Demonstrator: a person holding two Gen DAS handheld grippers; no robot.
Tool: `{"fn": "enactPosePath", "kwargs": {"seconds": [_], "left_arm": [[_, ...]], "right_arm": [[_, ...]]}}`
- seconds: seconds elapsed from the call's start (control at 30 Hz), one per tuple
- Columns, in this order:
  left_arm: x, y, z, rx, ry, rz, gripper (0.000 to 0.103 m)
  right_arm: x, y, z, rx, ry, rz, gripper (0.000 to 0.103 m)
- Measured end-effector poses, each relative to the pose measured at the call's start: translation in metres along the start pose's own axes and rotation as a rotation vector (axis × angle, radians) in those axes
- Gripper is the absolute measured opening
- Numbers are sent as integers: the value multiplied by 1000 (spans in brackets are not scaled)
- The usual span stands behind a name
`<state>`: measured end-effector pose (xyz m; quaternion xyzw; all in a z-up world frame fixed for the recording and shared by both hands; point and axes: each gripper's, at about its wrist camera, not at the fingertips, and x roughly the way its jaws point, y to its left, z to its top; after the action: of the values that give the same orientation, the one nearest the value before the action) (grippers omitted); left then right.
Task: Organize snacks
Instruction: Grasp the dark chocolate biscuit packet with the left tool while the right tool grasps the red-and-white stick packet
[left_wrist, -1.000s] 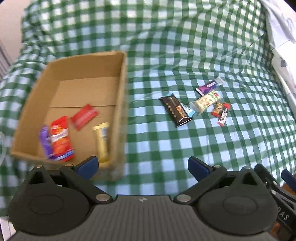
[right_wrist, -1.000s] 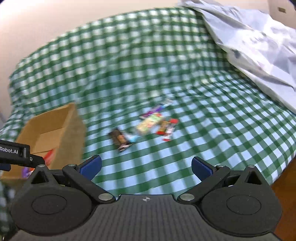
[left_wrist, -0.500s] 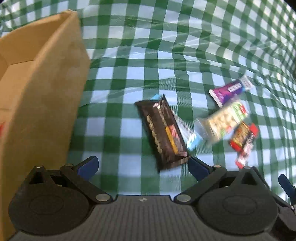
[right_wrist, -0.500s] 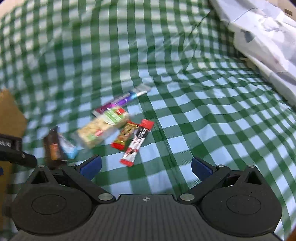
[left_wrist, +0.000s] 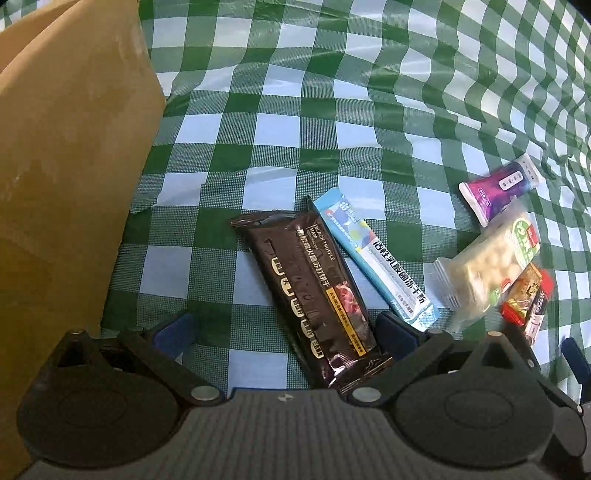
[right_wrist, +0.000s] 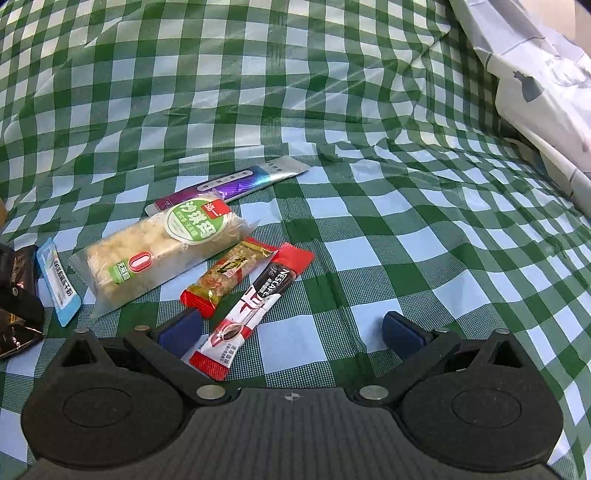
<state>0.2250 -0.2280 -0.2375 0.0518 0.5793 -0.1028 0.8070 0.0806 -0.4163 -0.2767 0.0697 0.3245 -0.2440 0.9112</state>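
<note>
My left gripper (left_wrist: 284, 330) is open, low over the cloth, with the lower end of a dark brown chocolate-biscuit pack (left_wrist: 310, 295) lying between its fingers. A light blue stick pack (left_wrist: 373, 258) lies against the brown pack's right side. My right gripper (right_wrist: 290, 328) is open too; a red Nescafe stick (right_wrist: 255, 306) lies between its fingers near the left one. Beside it are a small red-ended snack bar (right_wrist: 225, 277), a clear pack of pale puffed snack (right_wrist: 162, 254) and a purple stick pack (right_wrist: 236, 184). The cardboard box (left_wrist: 66, 177) stands at the left.
Everything lies on a green-and-white checked cloth (right_wrist: 406, 240), wrinkled in places. A white printed fabric (right_wrist: 535, 74) is bunched at the far right. The box wall rises close to my left gripper's left finger.
Both grippers have dropped closer to the snacks. The brown pack now lies between my left fingers, the Nescafe stick between my right ones. The box interior has left the view.
</note>
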Motion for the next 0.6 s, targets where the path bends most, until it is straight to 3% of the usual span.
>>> {"fn": "enactPosePath", "kwargs": {"seconds": [0.03,0.07,0.1,0.13,0.27,0.37,0.6], "left_arm": [[-3,1,0,-7,-2,4,94],[-5,0,0,-10,-15,15,87],[-8,-2,0,-6,-33,22,70],[-11,-3,0,-2,-40,14,46],[-21,3,-2,-27,-7,-35,43],[-36,3,-11,5,-32,-28,43],[-87,8,-50,50,-62,-70,41]], "right_arm": [[0,-1,1,-4,5,3,101],[-3,0,2,-12,2,15,92],[-7,3,1,-32,-8,24,84],[-12,6,1,-54,-14,31,68],[-20,13,0,-98,-14,40,20],[-24,10,3,-75,19,54,14],[-66,-5,1,53,67,46,14]]}}
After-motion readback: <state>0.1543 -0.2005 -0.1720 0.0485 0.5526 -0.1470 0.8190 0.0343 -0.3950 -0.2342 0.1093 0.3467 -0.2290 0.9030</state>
